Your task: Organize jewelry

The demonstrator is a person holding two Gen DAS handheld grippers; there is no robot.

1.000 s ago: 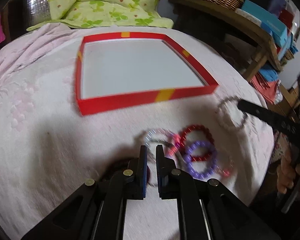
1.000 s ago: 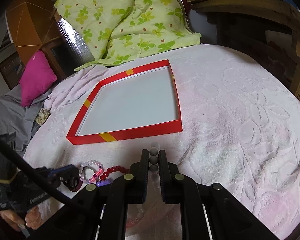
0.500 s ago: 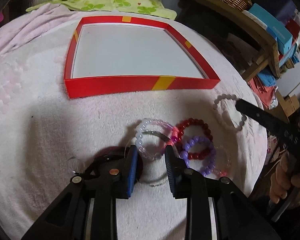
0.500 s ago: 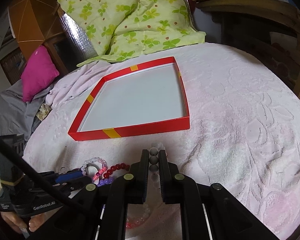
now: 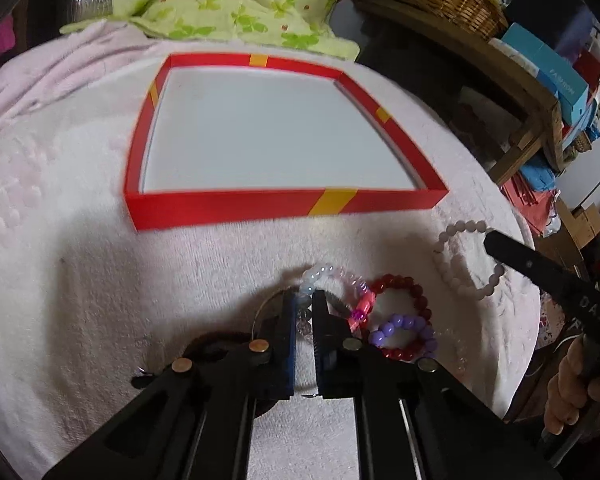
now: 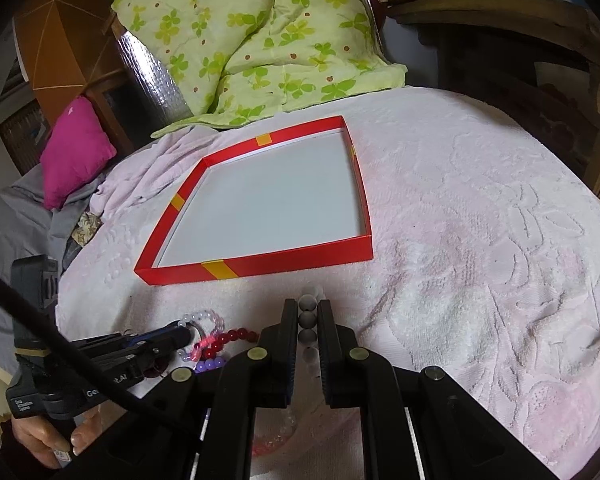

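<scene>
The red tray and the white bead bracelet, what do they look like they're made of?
The red tray looks like thin cardboard: flat matte walls, sharp folded corners, yellow printed stripes and a plain white floor, probably a gift-box lid. The white bead bracelet, pinched in the right gripper, has round, milky, softly matte beads; that suggests stone or frosted glass, though plastic can't be ruled out.

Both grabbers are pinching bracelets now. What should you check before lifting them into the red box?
1. Right gripper shut on the white bead bracelet: ok.
2. Left gripper shut on the clear bead bracelet: ok.
3. Clear bead bracelet free of the red bracelet and purple bracelet: cannot tell, they touch.
4. Red box open with bare floor: ok.
5. Path over the pink blanket to the box unblocked: ok.
</scene>
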